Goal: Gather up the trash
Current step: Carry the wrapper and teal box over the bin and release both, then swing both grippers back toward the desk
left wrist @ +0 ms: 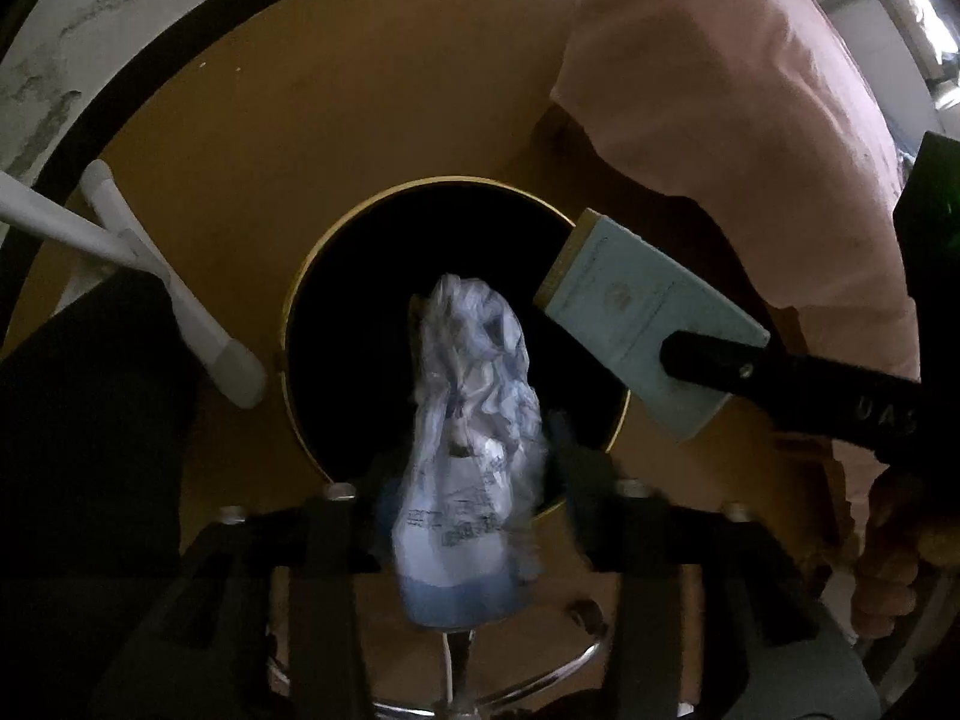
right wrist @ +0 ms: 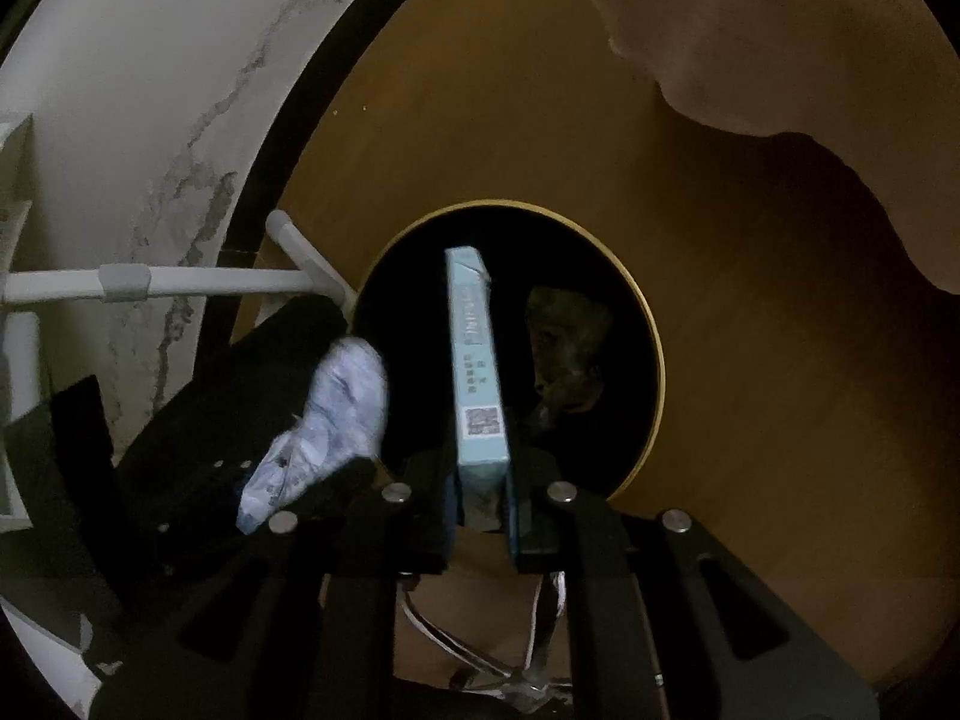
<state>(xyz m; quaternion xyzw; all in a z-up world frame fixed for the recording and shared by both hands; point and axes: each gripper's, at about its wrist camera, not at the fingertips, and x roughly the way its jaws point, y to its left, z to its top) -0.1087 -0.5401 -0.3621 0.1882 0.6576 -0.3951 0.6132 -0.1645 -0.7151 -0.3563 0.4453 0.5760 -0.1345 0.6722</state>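
Left wrist view: the left tongs point(left wrist: 462, 516) pinch a crumpled paper wad point(left wrist: 465, 420). The wad hangs right over the round bin hole point(left wrist: 336, 312) in the brown table point(left wrist: 360, 120), long side pointing into the dark. The blue box point(left wrist: 642, 324) comes in from the right.

Right wrist view: the right tongs point(right wrist: 483, 516) squeeze the blue box point(right wrist: 477, 360), standing on its thin edge over the hole point(right wrist: 624, 324). Something dark and crumpled already lies inside point(right wrist: 567, 348). Both pieces look ready to drop.

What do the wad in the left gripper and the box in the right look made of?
Wad: thin crumpled plastic or paper, whitish-blue with dark print; the fine wrinkles suggest a soft wrapper, though it is blurred. Box: light blue cardboard, matte, with sharp edges, printed text and a QR code.
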